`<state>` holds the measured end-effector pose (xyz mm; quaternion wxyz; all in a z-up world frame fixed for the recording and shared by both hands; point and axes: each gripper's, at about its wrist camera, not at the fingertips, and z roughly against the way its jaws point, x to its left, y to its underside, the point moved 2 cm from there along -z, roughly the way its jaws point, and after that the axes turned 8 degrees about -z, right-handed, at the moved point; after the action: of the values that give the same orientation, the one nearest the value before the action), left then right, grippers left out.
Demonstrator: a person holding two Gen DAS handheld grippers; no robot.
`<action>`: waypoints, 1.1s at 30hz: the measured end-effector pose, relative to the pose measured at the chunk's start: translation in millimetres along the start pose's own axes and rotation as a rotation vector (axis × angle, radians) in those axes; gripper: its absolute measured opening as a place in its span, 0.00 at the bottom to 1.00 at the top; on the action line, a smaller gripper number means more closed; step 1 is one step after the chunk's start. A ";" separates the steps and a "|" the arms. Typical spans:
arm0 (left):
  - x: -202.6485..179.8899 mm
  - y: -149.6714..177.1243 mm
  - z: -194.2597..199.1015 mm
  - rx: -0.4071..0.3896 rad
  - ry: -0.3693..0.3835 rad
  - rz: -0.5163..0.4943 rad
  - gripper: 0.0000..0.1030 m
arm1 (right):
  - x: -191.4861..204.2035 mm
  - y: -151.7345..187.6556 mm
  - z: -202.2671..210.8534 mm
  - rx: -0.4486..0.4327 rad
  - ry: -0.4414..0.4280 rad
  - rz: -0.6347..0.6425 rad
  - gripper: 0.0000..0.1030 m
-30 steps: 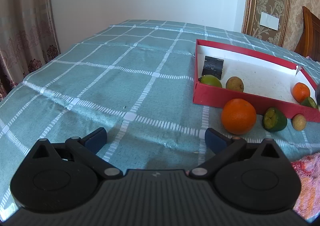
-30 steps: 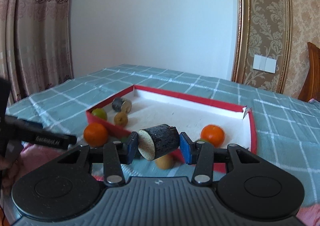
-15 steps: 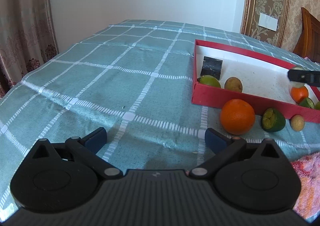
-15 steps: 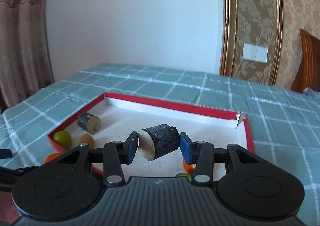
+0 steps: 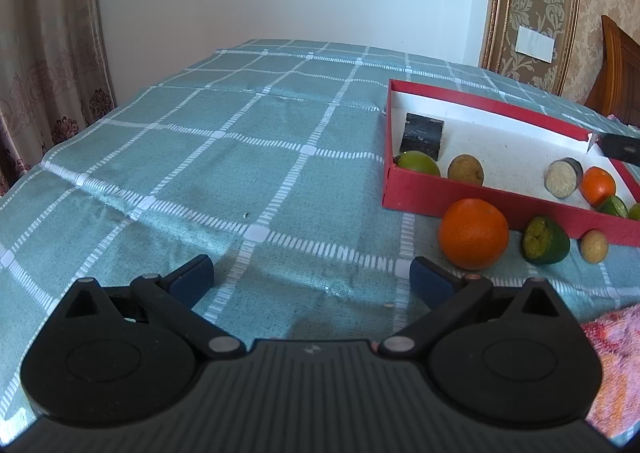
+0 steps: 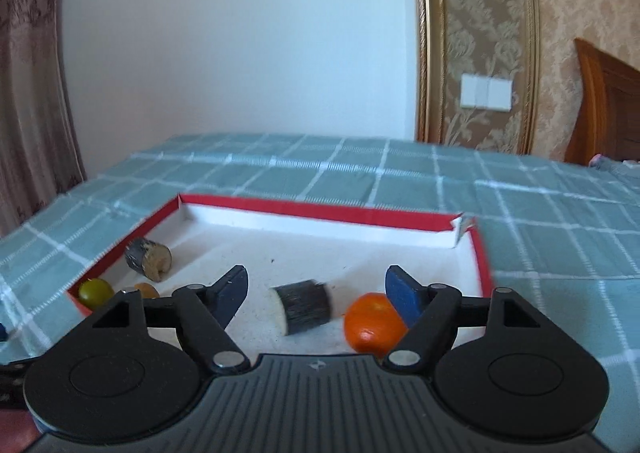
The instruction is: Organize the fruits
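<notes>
right gripper (image 6: 318, 293): jaws have just been opening and stand wide; the dark-skinned cut piece (image 6: 304, 307) lies between the blue pads, touching neither, its pale cut face turned left. it is blurred in the right wrist view, so whether it already rests on the white floor of the red box (image 6: 328, 213) or is just above it, i cannot tell. in the left wrist view the same piece sits on the box floor, just beside the small orange (image 5: 598, 185).

left gripper (image 5: 310, 279): jaws spread wide, nothing between them, above bare checked cloth on the table (image 5: 240, 157), well apart from the fruit.

inside the box, left end: a second dark cut piece (image 5: 422, 136), a green fruit (image 5: 416, 163) and a brown fruit (image 5: 465, 173) close together.

outside, in front of the box's near wall: large orange (image 5: 473, 233), halved green fruit (image 5: 545, 239), small tan fruit (image 5: 594, 247), in a row.

hidden or cut off:
- two green fruits at the box's right end are partly behind the near wall in the left wrist view.
- only a dark tip of the right gripper shows there, at the frame edge.
- small orange is partly covered by the right pad in the right wrist view.
- pink cloth (image 5: 612, 357) is cut off at lower right.
</notes>
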<state>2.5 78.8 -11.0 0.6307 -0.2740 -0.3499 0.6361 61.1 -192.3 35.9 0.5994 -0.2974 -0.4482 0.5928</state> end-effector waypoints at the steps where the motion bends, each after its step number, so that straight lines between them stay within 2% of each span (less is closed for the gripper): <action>1: 0.5 -0.1 0.0 -0.002 0.002 0.003 1.00 | -5.1 2.6 11.0 -0.019 0.003 -0.006 0.74; 5: 4.8 1.1 2.9 -0.027 0.019 0.030 1.00 | -28.1 22.7 53.7 -0.072 0.020 -0.025 0.74; 8: 6.7 2.8 7.3 -0.056 0.044 0.037 1.00 | -40.9 38.8 75.7 -0.099 0.054 -0.013 0.79; 12: 4.6 2.0 6.7 -0.050 0.027 0.026 1.00 | -61.6 53.3 92.0 -0.136 0.079 -0.060 0.79; 17: -1.7 1.8 12.2 -0.085 0.024 -0.019 1.00 | -82.2 54.7 100.9 -0.190 0.049 -0.188 0.82; 19: -5.1 1.0 13.2 -0.094 0.013 -0.040 1.00 | -86.4 53.8 98.8 -0.183 0.053 -0.214 0.88; 22: -12.7 -0.7 17.1 -0.111 0.002 -0.071 1.00 | -94.4 54.8 98.4 -0.183 0.050 -0.254 0.88; 28: -36.7 -12.9 31.8 -0.150 0.047 -0.102 1.00 | -112.0 57.7 95.9 -0.166 0.064 -0.357 0.89; 33: -57.2 -22.2 25.6 -0.156 0.034 -0.152 1.00 | -112.1 60.0 98.0 -0.174 0.063 -0.371 0.89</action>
<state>-1.1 18.5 16.6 0.6598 -0.3057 -0.4073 0.5526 -41.1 -311.7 3.2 0.6840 -0.2790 -0.5259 0.4216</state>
